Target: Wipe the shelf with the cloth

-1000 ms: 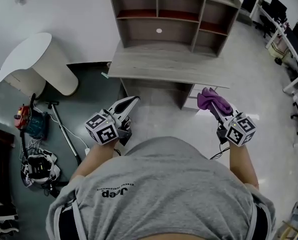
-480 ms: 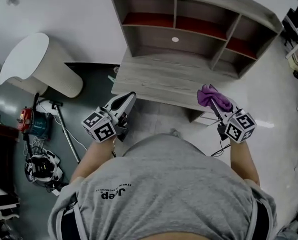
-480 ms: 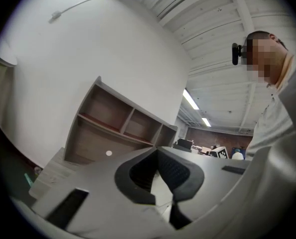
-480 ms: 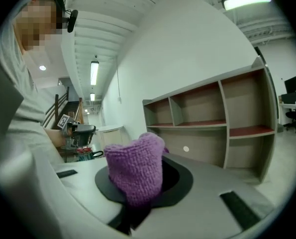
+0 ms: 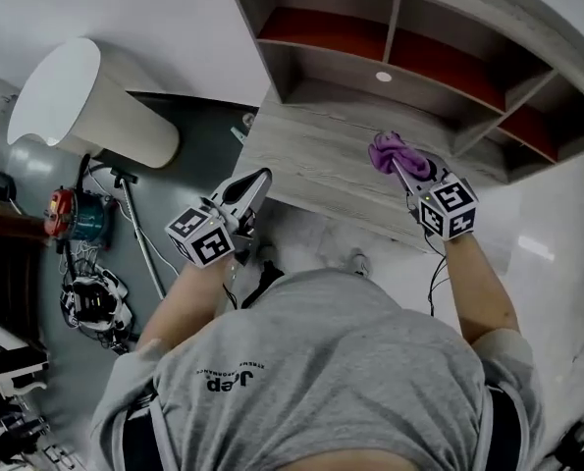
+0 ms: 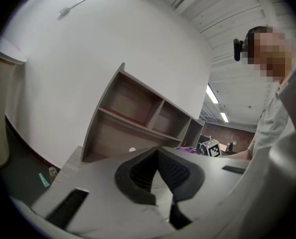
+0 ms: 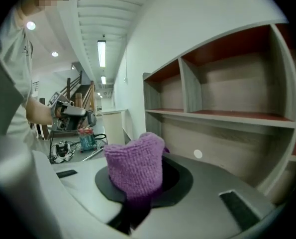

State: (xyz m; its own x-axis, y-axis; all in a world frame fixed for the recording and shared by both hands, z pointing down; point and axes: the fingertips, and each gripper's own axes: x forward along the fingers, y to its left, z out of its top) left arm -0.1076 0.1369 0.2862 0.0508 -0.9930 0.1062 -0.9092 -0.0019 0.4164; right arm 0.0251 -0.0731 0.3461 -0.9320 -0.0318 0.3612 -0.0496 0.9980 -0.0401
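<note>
A grey wooden shelf unit (image 5: 321, 160) with red-lined upper compartments stands right in front of me. Its wide lower board reaches toward me. My right gripper (image 5: 398, 168) is shut on a purple cloth (image 5: 394, 150), which it holds over the right half of that board. In the right gripper view the cloth (image 7: 135, 166) bunches up above the right gripper (image 7: 138, 183), with the shelf compartments (image 7: 222, 113) behind. My left gripper (image 5: 259, 178) hovers at the board's front left edge, with nothing in it. Seen in the left gripper view, the left gripper (image 6: 157, 153) has its pads meeting at the tip.
A white round-topped stand (image 5: 71, 106) sits to the left on the dark floor. A red and blue tool (image 5: 71, 214) and tangled cables (image 5: 95, 302) lie farther left. A small white disc (image 5: 384, 77) marks the shelf's back panel. A long-handled tool (image 5: 139, 234) rests on the floor.
I have come closer to the shelf. The right gripper has carried the cloth forward from in front of the lower board to over it. The left gripper now reaches the board's front edge.
</note>
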